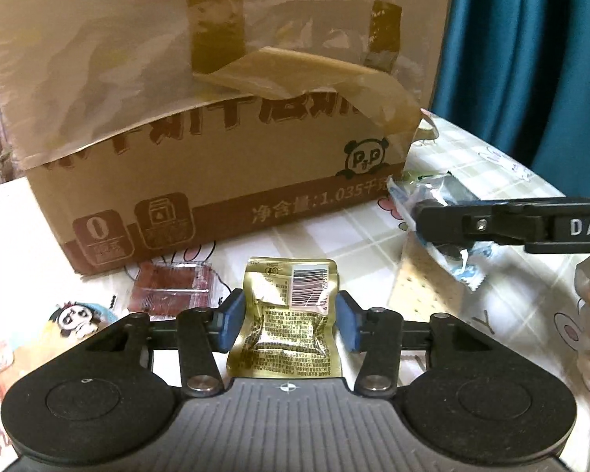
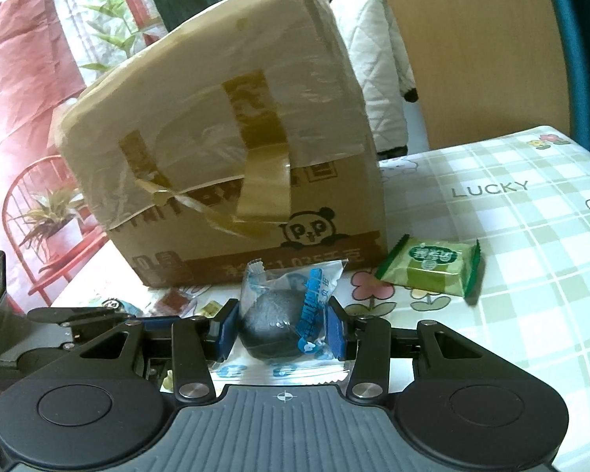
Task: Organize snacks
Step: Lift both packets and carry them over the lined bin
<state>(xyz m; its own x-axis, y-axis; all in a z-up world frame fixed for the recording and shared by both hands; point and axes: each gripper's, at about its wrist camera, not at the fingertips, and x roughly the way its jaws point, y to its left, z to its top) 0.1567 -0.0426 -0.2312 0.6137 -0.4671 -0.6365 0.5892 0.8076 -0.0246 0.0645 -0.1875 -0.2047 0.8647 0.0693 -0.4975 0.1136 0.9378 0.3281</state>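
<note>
Left tool tilts downward, pads pressing a packet; right tool likewise clamped.

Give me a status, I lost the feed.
Left gripper closed on gold snack packet. Right gripper holding clear-wrapped dark snack. Taped cardboard box directly ahead, flaps shut.

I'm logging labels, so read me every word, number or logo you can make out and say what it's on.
"净含量:1.035千克": cardboard box
"PP" panda logo: same box
"LUCKY": tablecloth
"DAS", cut off: right gripper
Gold packet, green packet, blue-printed wrapper: print unreadable
</note>
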